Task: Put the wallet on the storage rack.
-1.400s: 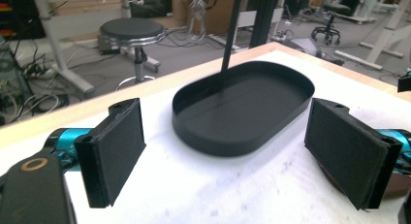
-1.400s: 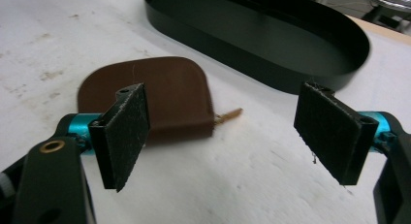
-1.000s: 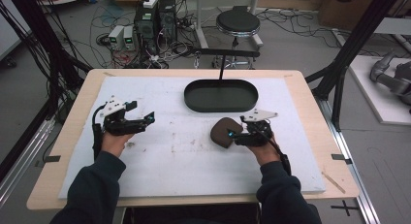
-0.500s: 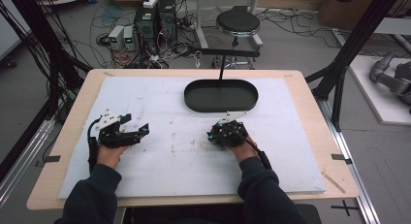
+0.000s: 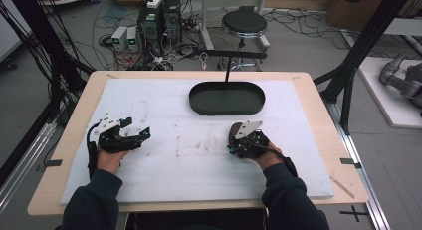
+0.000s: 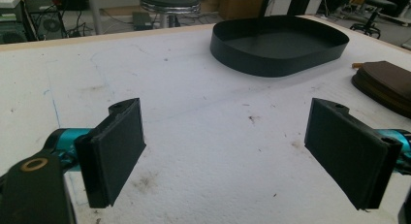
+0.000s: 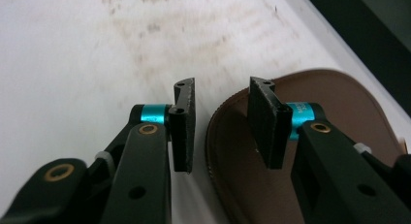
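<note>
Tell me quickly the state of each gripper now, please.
Left gripper: open, holding nothing.
Right gripper: open, straddling the edge of the brown sandal.

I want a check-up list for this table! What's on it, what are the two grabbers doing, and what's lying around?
Surface: white sheet over a wooden table, with brownish smudges near the middle.
Job's things: black oval tray, nothing in it; brown flat sandal lying on the sheet in front of it.
Clutter: nothing seen on the sheet.
Grippers: left gripper open wide over bare sheet; right gripper open, one jaw over the sandal's sole, the other beside its edge, nothing held.
Cables: a black one trails from the left gripper; many tangled on the floor behind the table.
Surroundings: round stool, computer boxes, black frame posts.
</note>
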Action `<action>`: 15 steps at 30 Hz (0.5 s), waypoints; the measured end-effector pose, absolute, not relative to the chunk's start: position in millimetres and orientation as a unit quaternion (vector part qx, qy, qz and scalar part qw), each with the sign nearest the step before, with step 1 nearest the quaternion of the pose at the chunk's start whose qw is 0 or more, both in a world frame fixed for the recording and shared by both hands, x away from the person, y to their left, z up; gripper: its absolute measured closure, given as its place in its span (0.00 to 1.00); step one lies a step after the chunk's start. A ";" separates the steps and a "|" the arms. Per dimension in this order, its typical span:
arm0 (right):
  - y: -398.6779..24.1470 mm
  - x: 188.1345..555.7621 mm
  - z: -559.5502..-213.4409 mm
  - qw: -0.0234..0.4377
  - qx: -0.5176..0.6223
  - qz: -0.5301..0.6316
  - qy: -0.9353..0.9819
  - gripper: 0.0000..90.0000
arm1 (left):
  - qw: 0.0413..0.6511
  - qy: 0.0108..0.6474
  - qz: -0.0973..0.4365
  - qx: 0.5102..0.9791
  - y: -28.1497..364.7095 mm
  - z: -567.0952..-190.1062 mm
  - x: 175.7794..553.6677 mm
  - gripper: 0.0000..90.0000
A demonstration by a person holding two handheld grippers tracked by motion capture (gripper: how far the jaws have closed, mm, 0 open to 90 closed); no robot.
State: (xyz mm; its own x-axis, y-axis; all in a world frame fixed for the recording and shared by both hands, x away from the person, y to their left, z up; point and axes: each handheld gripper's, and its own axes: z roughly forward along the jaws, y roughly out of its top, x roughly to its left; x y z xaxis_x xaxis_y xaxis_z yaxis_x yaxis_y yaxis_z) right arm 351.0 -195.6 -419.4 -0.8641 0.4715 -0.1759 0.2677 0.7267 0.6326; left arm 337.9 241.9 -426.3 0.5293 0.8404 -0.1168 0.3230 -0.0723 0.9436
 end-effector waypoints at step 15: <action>-257.7 338.4 -418.5 0.163 0.247 0.313 0.903 0.68 | 0.534 0.418 0.246 0.693 243.0 -426.1 337.8 0.17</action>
State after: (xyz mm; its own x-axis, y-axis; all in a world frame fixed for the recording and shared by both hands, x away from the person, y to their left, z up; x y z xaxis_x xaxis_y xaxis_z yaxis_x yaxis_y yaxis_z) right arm 338.4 -257.7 -418.5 -0.8248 0.5478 -0.1401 0.3439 0.6826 0.6448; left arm 337.8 243.0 -426.1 0.5299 0.8416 -0.1041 0.3157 -0.0818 0.9453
